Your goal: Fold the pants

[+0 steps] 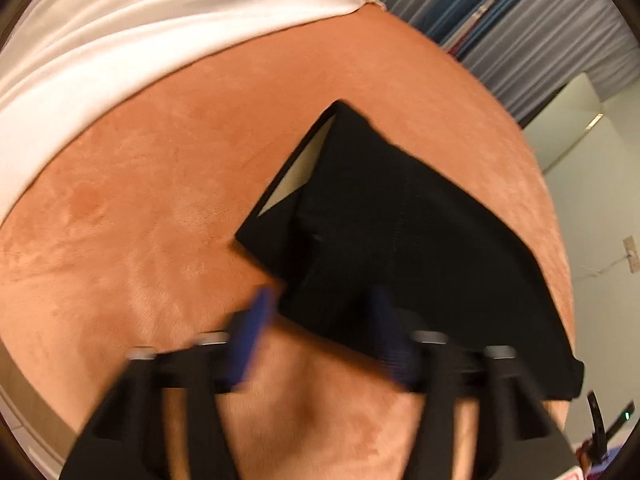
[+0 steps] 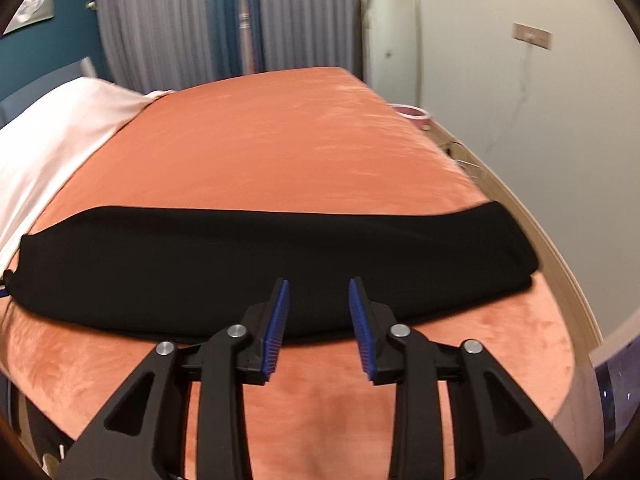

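Your right claw (image 2: 318, 284) has black angular arms with triangular cut-outs, round silver screws at the pivots, and ribbed blue pads (image 2: 276, 330). Your left claw (image 1: 320, 300) looks alike, though blurred.

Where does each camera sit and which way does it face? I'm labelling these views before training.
Left wrist: on the left tongs, looking steeply down at one end of the black pants on the orange bed cover; its blue pads show, blurred.
Right wrist: on the right tongs, facing across the bed toward the curtains; its open fingers show.
Shared: pants, bed cover, white sheet, curtains.
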`<state>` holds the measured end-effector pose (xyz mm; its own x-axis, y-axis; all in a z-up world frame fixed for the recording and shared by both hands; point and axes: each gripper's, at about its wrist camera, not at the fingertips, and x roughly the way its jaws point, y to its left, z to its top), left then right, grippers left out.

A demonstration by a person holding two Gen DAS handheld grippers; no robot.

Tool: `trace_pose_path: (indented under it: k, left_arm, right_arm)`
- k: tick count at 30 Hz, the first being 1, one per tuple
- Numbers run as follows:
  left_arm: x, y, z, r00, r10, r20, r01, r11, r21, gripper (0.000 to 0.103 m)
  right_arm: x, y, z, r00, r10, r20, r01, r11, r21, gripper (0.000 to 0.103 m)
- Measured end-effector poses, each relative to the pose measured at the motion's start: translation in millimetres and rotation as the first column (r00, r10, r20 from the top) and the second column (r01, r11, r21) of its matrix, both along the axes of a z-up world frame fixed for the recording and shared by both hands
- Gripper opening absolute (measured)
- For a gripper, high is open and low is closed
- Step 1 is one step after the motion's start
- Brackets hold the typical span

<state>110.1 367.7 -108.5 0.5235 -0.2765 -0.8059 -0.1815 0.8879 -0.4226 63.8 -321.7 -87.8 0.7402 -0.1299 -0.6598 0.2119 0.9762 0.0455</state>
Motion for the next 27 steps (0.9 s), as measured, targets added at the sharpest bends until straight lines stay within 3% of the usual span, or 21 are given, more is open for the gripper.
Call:
trace_pose_path:
  k: [4,8,9,10,13,17,19,23,25,27]
  left_arm:
    - [-12,-10,13,0.997,-0.038,0.060,0.036,0.999,0.023,0.074]
    - [11,-19,-11,0.999,-0.021,-0.042,0.023,0.999,0.047,0.072]
    - [15,-18,-16,0.998,-0.018,-0.056,0.021,0.999,0.038,0.056]
    - [19,-19,-23,0.997,-0.022,-0.071,0.024,0.999,0.023,0.030]
    - [28,-23,-17,0.996,-0.068,-0.053,0.071,0.996,0.053,0.026]
    - [36,-17,43,0.988,-0.108,0.110,0.091,0.985,0.144,0.020]
    - [48,-10,44,0.987,-0.121,0.108,0.102,0.980,0.170,0.021]
    - [62,-5,-23,0.988,-0.134,-0.070,0.147,0.964,0.223,0.026]
    - [53,-1,-27,0.993,-0.115,-0.003,0.113,0.971,0.212,0.028]
    - [45,6,-20,0.997,-0.074,0.016,0.069,0.972,0.224,0.033]
  right_arm:
    - [14,25,-2,0.998,0.060,-0.018,-0.060,0.998,-0.002,0.031]
    - [5,48,-2,0.994,0.105,-0.028,-0.105,0.994,-0.013,0.031]
    - [3,53,0,0.993,0.114,-0.031,-0.115,0.993,-0.014,0.031]
    - [-1,59,1,0.992,0.119,-0.037,-0.120,0.993,-0.017,0.031]
    - [-12,74,4,0.991,0.124,-0.046,-0.125,0.991,-0.035,0.031]
    - [-8,81,9,0.992,0.126,-0.032,-0.127,0.991,-0.047,0.031]
    - [-4,84,8,0.990,0.138,-0.029,-0.139,0.989,-0.039,0.031]
    - [2,89,-3,0.990,0.135,-0.048,-0.136,0.991,-0.016,0.031]
    - [2,89,-9,0.988,0.136,-0.068,-0.137,0.991,-0.012,0.031]
    - [0,85,-10,0.988,0.135,-0.070,-0.136,0.991,-0.013,0.031]
